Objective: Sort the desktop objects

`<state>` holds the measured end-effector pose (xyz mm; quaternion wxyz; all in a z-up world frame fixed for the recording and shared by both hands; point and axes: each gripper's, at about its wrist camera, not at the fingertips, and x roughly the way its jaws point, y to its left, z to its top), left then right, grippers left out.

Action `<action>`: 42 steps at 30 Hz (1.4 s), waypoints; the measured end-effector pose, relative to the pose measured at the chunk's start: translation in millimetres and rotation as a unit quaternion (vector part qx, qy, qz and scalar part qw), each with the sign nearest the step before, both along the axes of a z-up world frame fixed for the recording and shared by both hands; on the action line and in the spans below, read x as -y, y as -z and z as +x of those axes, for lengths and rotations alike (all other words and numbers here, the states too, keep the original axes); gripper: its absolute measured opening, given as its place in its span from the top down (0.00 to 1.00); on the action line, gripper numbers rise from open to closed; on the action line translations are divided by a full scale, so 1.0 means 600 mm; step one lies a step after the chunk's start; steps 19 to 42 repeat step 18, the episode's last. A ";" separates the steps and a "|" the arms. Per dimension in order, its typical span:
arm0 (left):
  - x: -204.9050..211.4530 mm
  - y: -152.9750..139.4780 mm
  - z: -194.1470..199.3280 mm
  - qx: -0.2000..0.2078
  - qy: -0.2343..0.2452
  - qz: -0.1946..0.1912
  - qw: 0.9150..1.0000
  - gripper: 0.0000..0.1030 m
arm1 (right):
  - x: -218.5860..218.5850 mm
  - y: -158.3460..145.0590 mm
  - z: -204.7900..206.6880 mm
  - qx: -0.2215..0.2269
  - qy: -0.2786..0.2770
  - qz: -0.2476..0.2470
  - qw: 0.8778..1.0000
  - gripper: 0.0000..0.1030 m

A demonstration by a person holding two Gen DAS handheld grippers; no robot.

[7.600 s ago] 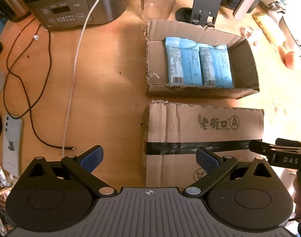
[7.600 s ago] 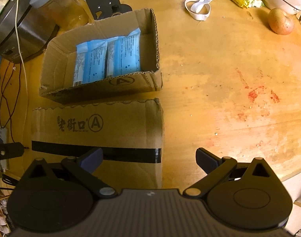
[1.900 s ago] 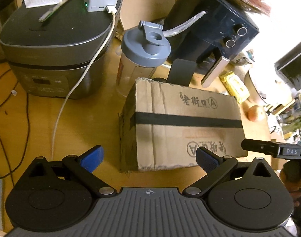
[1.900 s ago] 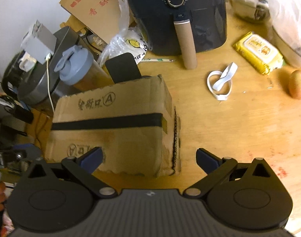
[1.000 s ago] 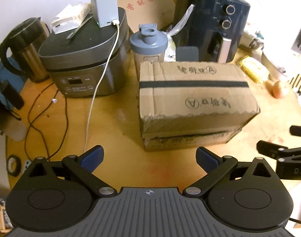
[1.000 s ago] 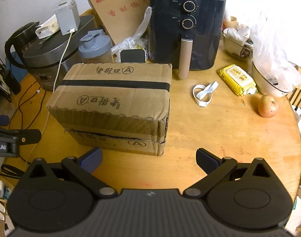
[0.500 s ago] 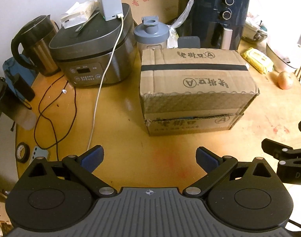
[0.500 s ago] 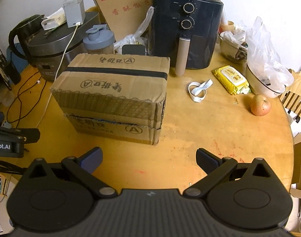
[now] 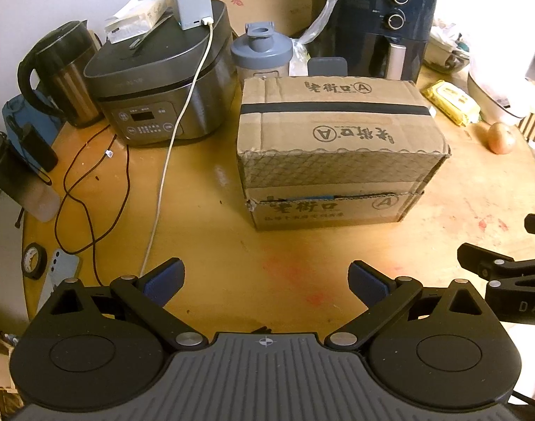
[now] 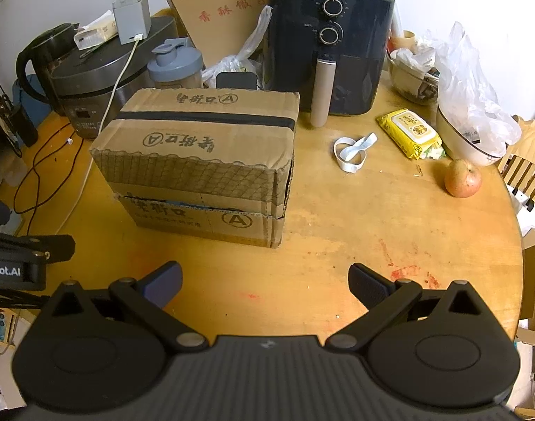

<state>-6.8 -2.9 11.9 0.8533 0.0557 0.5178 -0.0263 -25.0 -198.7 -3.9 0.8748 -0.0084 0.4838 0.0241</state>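
cardboard lid [image 9: 337, 119] is sitting upside down over the cardboard tray [image 9: 323, 207], the two making one closed carton in the middle of the round wooden table [image 9: 204, 210], in front of the shaker bottle [image 9: 261, 49] and the air fryer [image 10: 330, 45]. a thin blue strip is showing in the gap between lid and tray in both views, so something blue is lying inside, though what it is cannot be told. judging from that, the boxing step is looking finished. loose things are lying on the right side of the table: a yellow wipes pack [image 10: 409, 133], a white strap [image 10: 351, 151] and an apple [image 10: 463, 178]; whether they belong to the sorting is unclear.

both tools are hovering low over the near edge, well apart from the carton. the left gripper [image 9: 265, 280] is spread wide and carrying nothing; the right gripper [image 10: 264, 282] is likewise spread and empty.

the carton is printed with chinese characters and a circled "A", on the lid and on the tray front. red chinese characters are marking the brown box leaning behind. "obot.AI" is reading on the left tool in the right view, "DA" on the right tool in the left view.
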 end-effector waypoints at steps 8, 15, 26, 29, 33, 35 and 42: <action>0.001 0.002 -0.002 -0.004 0.000 0.005 1.000 0.00 | 0.002 0.001 -0.004 -0.004 0.003 0.000 1.000 0.00; -0.002 0.005 -0.006 -0.007 -0.004 0.003 1.000 0.00 | 0.001 0.002 -0.007 -0.006 0.001 -0.001 1.000 0.00; -0.005 0.006 -0.009 -0.006 -0.004 0.001 1.000 0.00 | 0.001 0.003 -0.008 -0.007 0.000 0.000 1.000 0.00; -0.005 0.006 -0.009 -0.006 -0.004 0.001 1.000 0.00 | 0.001 0.003 -0.008 -0.007 0.000 0.000 1.000 0.00; -0.005 0.006 -0.009 -0.006 -0.004 0.001 1.000 0.00 | 0.001 0.003 -0.008 -0.007 0.000 0.000 1.000 0.00; -0.005 0.006 -0.009 -0.006 -0.004 0.001 1.000 0.00 | 0.001 0.003 -0.008 -0.007 0.000 0.000 1.000 0.00; -0.005 0.006 -0.009 -0.006 -0.004 0.001 1.000 0.00 | 0.001 0.003 -0.008 -0.007 0.000 0.000 1.000 0.00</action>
